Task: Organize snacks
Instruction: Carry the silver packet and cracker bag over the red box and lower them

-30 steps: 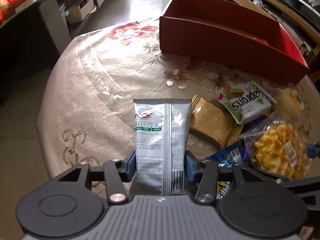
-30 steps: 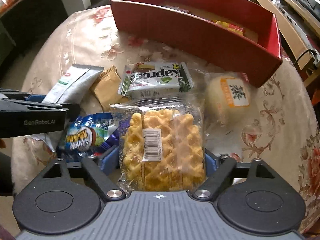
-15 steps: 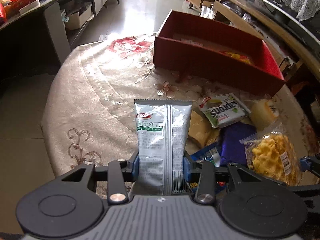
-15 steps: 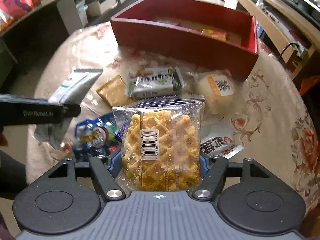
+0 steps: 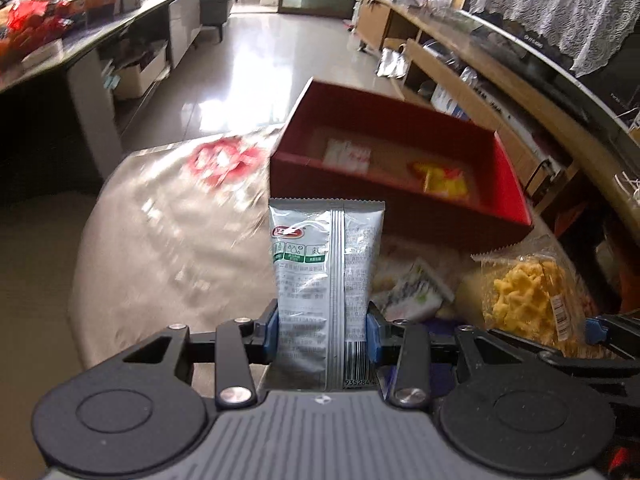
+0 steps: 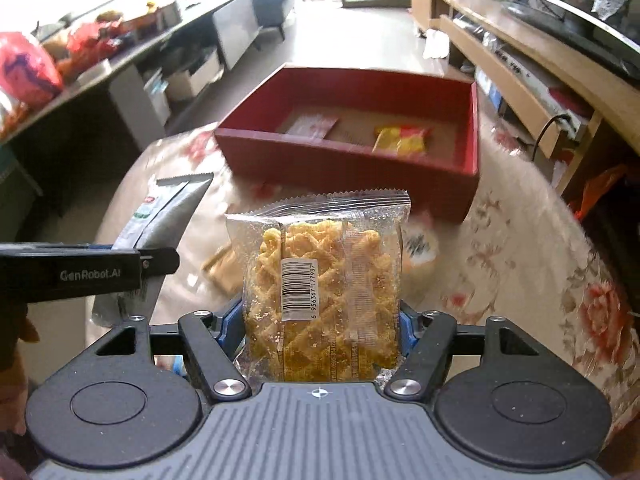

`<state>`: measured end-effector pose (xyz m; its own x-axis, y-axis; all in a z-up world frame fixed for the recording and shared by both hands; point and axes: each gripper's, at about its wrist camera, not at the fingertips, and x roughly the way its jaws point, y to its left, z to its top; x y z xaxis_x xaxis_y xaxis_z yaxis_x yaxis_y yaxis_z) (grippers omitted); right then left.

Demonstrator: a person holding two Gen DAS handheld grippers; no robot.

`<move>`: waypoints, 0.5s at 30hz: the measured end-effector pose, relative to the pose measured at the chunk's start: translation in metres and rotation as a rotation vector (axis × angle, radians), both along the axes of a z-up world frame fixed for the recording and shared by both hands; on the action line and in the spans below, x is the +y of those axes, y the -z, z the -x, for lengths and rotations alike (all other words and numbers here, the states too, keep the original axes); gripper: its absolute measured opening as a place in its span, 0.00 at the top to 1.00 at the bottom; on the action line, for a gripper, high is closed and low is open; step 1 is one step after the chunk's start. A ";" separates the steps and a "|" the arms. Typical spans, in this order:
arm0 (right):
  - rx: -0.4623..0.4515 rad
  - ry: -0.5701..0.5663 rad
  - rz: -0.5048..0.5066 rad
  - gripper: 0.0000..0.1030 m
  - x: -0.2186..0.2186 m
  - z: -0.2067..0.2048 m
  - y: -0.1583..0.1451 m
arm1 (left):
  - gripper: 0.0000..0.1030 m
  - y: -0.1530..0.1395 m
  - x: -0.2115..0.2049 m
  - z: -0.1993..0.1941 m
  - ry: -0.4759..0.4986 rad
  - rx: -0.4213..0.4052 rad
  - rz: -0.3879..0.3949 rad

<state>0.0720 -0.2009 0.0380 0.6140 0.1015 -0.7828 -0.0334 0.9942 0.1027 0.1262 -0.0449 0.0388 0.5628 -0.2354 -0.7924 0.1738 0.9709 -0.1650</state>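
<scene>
Two snack packs clamped above the flowered bench, red box at twelve o'clock

The left gripper (image 5: 322,330) has its blue fingers (image 5: 272,330) clamped on a slim silver sachet (image 5: 326,276), seam and barcode facing up, with a red logo and green icons. The right gripper (image 6: 320,330) is clamped on a crinkly clear pack of yellow lattice crackers (image 6: 320,280), barcode reading 6 956367 177937. "GenRobot.AI" shows on the left gripper's black side at nine o'clock. The cardboard red box (image 6: 352,160) holds a yellow-red packet (image 6: 402,139)
</scene>
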 end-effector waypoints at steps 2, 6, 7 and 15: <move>-0.014 0.026 -0.014 0.27 -0.009 -0.011 -0.003 | 0.60 -0.003 -0.007 -0.014 0.013 -0.003 0.010; -0.035 0.070 -0.038 0.27 -0.023 -0.033 -0.006 | 0.60 -0.014 -0.025 -0.036 0.034 -0.033 0.015; -0.042 0.076 -0.042 0.27 -0.025 -0.039 -0.008 | 0.60 -0.015 -0.028 -0.041 0.035 -0.039 0.014; -0.092 0.109 -0.060 0.27 -0.039 -0.082 -0.019 | 0.60 -0.017 -0.053 -0.090 0.037 -0.051 0.018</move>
